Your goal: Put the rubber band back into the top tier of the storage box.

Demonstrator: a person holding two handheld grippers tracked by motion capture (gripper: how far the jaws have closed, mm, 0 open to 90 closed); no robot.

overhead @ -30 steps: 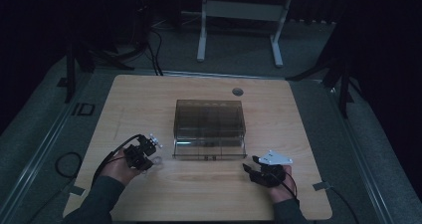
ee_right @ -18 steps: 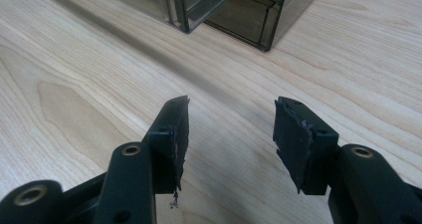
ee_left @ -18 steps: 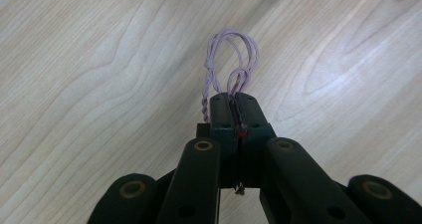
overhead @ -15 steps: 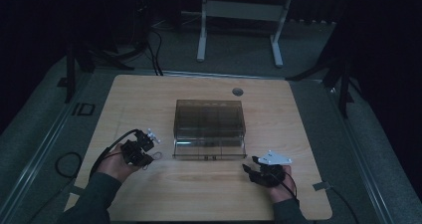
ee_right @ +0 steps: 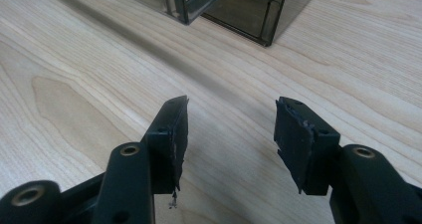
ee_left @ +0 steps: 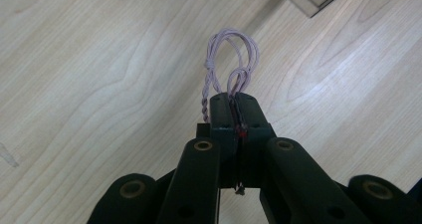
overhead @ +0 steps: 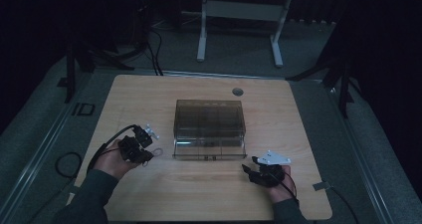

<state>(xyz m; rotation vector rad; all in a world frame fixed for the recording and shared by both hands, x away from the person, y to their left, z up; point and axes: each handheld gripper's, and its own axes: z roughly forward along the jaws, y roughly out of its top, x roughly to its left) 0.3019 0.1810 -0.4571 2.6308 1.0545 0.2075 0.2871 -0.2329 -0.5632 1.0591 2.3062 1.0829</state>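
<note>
Wood grain in a pale, blond tone covers the table (overhead: 199, 194), a rounded rectangle with a small round grommet (overhead: 238, 91) set near its far edge. Grey carpet is seen around the table on every side, and the room beyond is left in near darkness. A white-legged frame (overhead: 239, 15) stands on the floor past the far edge, and dark cables (overhead: 149, 45) trail across the carpet to the far left.

A smoky, translucent drawer box (overhead: 209, 128) is placed at the middle of the table, its front facing the person. In the right gripper view a lower corner of the box is seen just ahead of the jaws.

The left gripper (overhead: 144, 147) is held just left of the box, above the tabletop. Its jaws are pressed together on a pale pink twisted cord (ee_left: 230, 64), whose loops stick out beyond the tips in the left gripper view and hang clear of the wood.

The right gripper (overhead: 256, 167) is held near the front right corner of the box, low over the table. Its jaws stand apart with only bare wood between them.
</note>
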